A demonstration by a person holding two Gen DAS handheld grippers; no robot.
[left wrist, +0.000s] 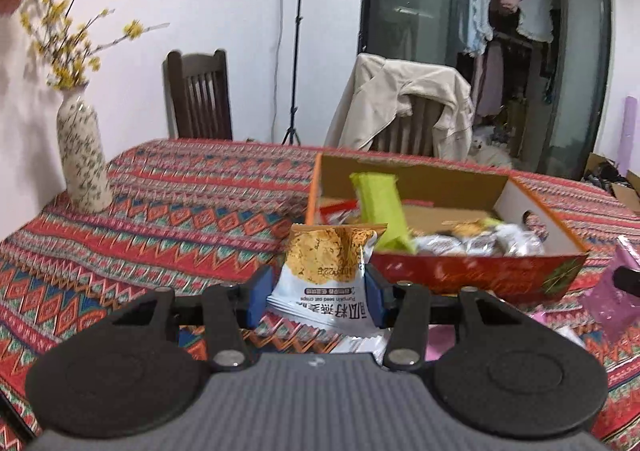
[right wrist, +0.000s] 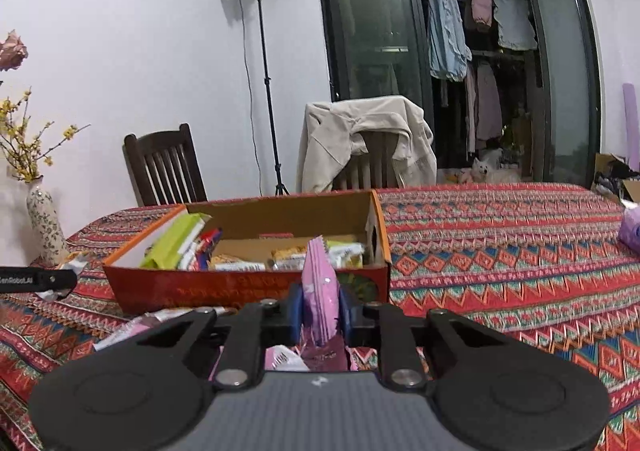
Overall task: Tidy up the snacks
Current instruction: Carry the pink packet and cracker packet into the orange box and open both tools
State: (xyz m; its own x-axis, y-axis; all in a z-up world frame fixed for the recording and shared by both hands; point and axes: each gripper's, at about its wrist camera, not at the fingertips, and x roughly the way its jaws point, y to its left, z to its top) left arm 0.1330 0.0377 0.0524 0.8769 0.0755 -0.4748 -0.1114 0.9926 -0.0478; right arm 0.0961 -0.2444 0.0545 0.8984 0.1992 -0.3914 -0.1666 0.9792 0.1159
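My left gripper (left wrist: 318, 297) is shut on a white and orange oat crisp packet (left wrist: 324, 271), held above the tablecloth just in front of the orange cardboard box (left wrist: 472, 275). The box holds a green packet (left wrist: 382, 211) and several silver wrapped snacks (left wrist: 476, 241). My right gripper (right wrist: 320, 311) is shut on a pink snack packet (right wrist: 318, 287), held upright in front of the same box (right wrist: 248, 287), which shows a green packet (right wrist: 174, 241) and several small packets (right wrist: 288, 257) inside. The left gripper's finger (right wrist: 38, 279) shows at the left edge of the right wrist view.
Loose pink and white packets (right wrist: 132, 329) lie on the patterned tablecloth (right wrist: 500, 251) before the box. A flowered vase (left wrist: 82, 163) stands at the far left. Two chairs (left wrist: 198, 95) stand behind the table, one draped with a beige jacket (right wrist: 360, 139). A purple packet (right wrist: 630, 227) lies at right.
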